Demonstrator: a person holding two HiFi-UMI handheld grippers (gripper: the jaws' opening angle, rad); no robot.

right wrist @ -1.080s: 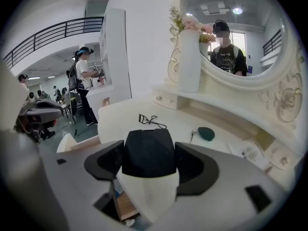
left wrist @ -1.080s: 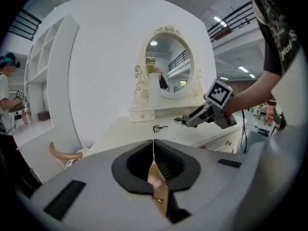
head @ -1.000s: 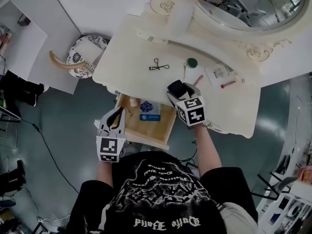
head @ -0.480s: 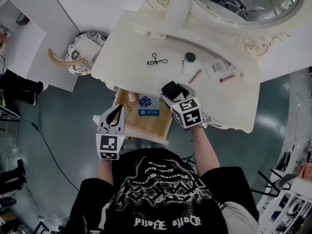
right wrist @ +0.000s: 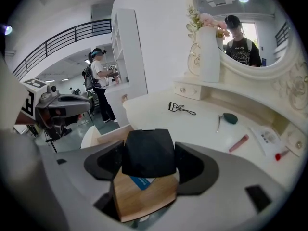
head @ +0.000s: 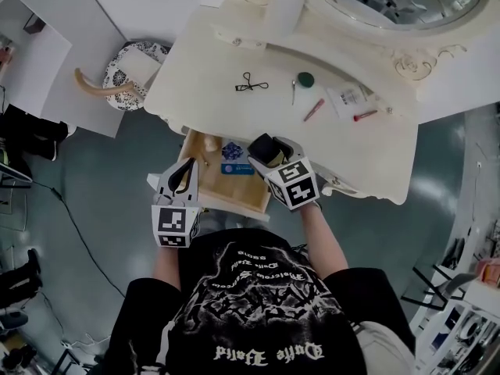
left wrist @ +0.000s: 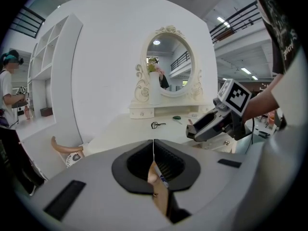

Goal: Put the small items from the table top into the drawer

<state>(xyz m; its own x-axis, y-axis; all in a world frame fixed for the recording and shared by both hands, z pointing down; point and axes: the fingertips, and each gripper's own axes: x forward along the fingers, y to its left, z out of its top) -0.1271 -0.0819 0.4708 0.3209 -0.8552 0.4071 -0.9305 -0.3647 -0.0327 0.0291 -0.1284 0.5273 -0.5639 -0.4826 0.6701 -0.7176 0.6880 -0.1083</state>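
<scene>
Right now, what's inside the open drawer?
The wooden drawer holds a blue patterned item, a blue-and-white packet and a small tan object. The right gripper, shut on a black case, covers its right end.

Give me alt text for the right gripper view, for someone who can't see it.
The right tongs grip a small black case above the open wooden drawer, which holds a blue-labelled item. Behind, on the white table top, lie an eyelash curler, a dark green round item and a pink stick.
</scene>
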